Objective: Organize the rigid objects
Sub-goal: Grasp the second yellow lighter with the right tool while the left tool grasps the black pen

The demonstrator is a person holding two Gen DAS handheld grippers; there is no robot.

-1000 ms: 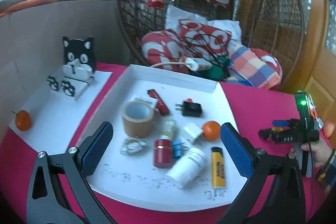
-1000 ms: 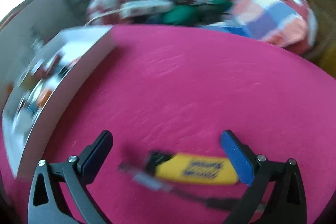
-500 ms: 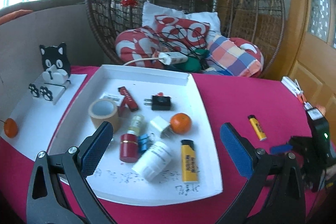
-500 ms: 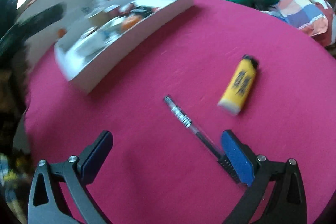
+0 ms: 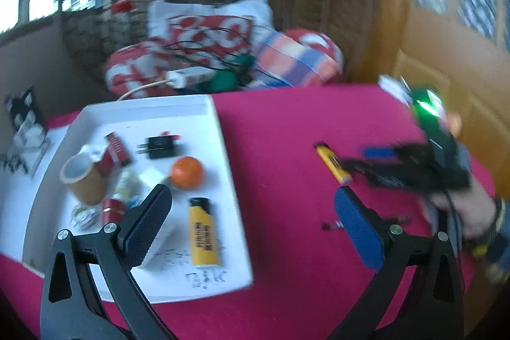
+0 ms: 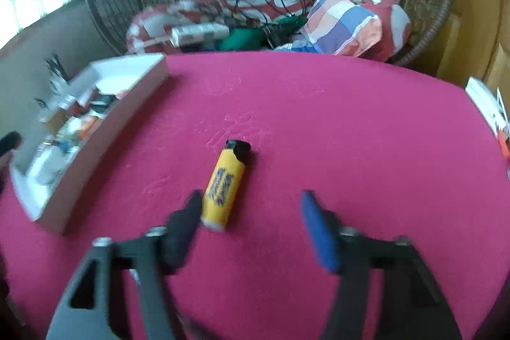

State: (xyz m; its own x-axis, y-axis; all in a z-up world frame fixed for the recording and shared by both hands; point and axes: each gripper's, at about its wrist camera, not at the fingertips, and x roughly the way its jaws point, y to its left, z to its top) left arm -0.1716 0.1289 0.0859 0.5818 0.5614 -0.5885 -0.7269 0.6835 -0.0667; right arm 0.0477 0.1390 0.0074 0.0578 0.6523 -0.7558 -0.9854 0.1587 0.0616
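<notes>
A yellow lighter [image 6: 225, 184] lies on the pink tablecloth, also in the left wrist view [image 5: 333, 164]. My right gripper [image 6: 253, 225] is open and empty, just behind the lighter, its left finger next to the lighter's base; it shows blurred in the left wrist view [image 5: 376, 160]. A white tray [image 5: 234, 190] holds a second yellow lighter [image 5: 202, 236], an orange [image 5: 186, 172], a tape roll [image 5: 83, 179], a black plug [image 5: 157, 147] and other small items. My left gripper [image 5: 250, 223] is open and empty over the tray's right edge. A pen [image 5: 330, 225] lies partly hidden behind my left gripper's right finger.
A wicker hanging chair with red, white and plaid cushions [image 6: 342, 19] stands behind the table. A black-and-white cat stand [image 5: 24, 123] sits left of the tray. A white box [image 6: 484, 104] lies at the table's right edge. A wooden door [image 5: 446, 31] is on the right.
My right gripper has swung round to face the lighter and come close behind it, its fingers nearer together. My left gripper has shifted right, over the tray's right edge.
</notes>
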